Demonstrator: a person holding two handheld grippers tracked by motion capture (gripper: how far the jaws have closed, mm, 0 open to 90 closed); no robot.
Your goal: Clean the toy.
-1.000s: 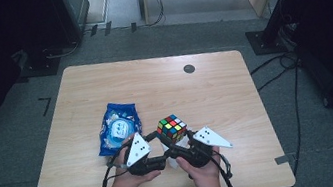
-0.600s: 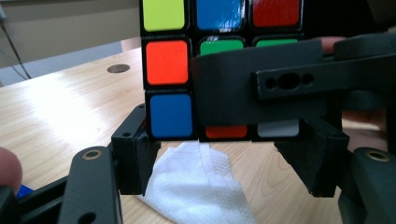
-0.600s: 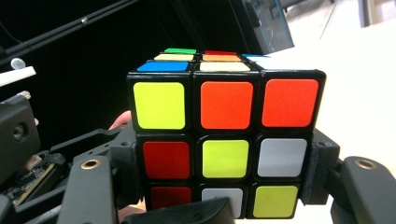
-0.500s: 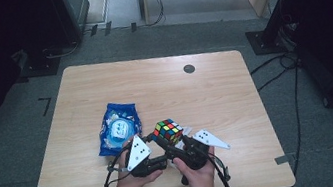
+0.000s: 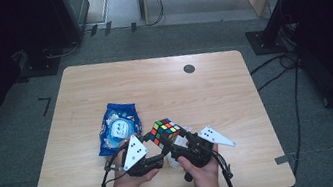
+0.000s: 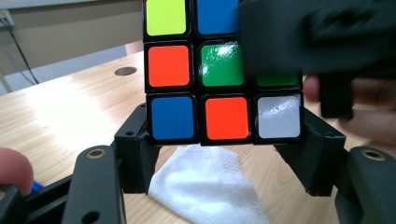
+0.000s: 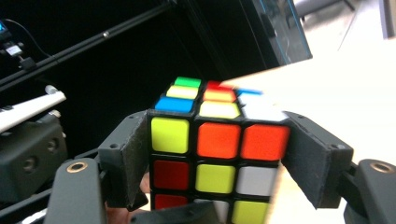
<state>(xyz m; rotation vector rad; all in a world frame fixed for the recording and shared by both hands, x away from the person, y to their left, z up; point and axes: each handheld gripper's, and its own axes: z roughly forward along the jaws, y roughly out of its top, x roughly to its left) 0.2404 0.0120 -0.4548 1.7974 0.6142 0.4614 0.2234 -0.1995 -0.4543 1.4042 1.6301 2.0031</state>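
A scrambled Rubik's cube is held above the wooden table near its front edge, between both grippers. My left gripper is shut on the cube's lowest row; in the left gripper view its pads press both sides. My right gripper comes in from the other side. In the right gripper view its pads lie against the sides of the cube. Its jaws have just been opening, with the cube still between them. The cube's far layer is blurred.
A blue snack packet lies left of the cube. A white tissue lies on the table under the cube. A dark round grommet sits in the far part of the tabletop. Cables and stands ring the table.
The cube has edged slightly left and toward the person between the grippers. Both hands have stayed at the front edge of the table.
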